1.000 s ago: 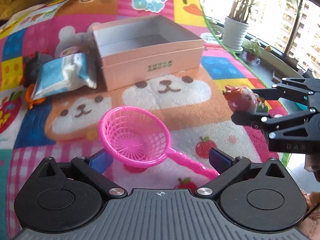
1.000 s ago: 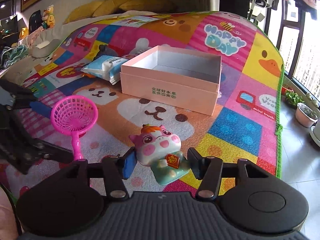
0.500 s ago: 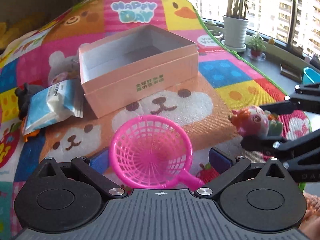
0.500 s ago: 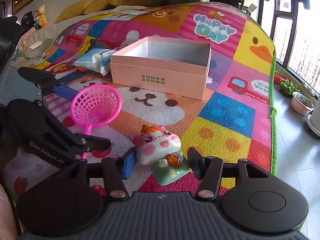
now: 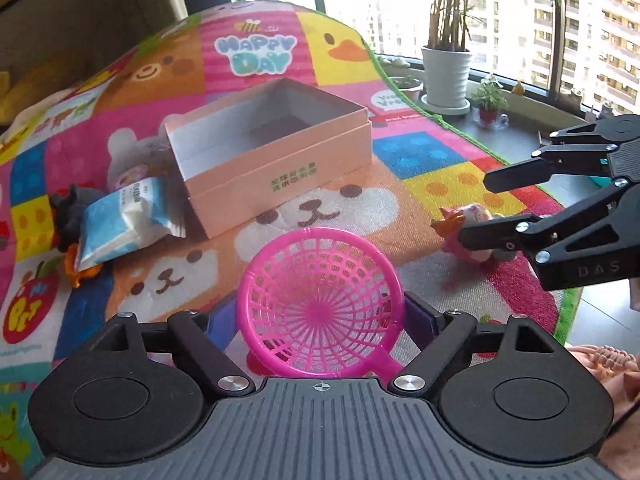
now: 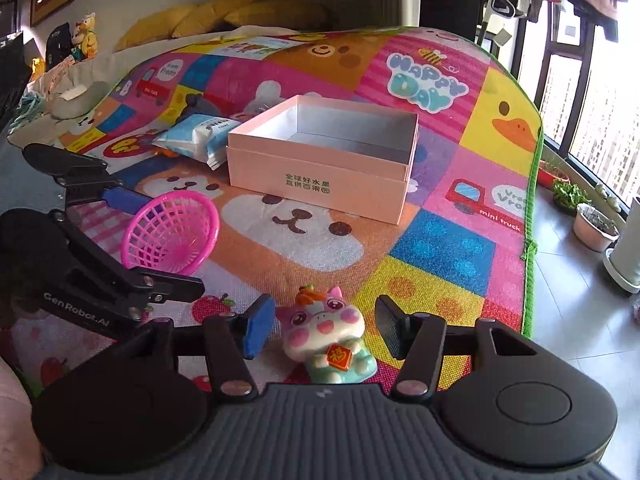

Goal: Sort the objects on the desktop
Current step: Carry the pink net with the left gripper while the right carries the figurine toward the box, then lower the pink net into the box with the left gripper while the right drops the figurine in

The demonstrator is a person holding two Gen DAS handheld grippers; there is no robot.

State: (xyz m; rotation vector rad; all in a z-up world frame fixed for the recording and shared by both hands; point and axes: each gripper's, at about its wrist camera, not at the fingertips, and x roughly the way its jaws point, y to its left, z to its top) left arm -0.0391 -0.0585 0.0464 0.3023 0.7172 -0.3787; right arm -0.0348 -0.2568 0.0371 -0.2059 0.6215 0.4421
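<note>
A pink plastic sieve (image 5: 320, 300) sits between the fingers of my left gripper (image 5: 320, 316), which is shut on its bowl and holds it tilted above the mat; it also shows in the right wrist view (image 6: 172, 236). A pink-and-green cat figurine (image 6: 328, 340) stands on the mat between the spread fingers of my right gripper (image 6: 320, 328), which is open and does not touch it. The figurine also shows in the left wrist view (image 5: 472, 220). An open pink cardboard box (image 5: 272, 152) stands on the mat farther back (image 6: 320, 160).
A blue-and-white packet (image 5: 120, 216) and a dark toy (image 5: 64, 216) lie left of the box. The colourful play mat (image 5: 440, 152) ends at a green edge on the right. Potted plants (image 5: 448, 68) stand by the window.
My right gripper has opened and the cat figurine now stands on the mat. My left gripper has lifted the sieve and tilted it up, moving toward the box.
</note>
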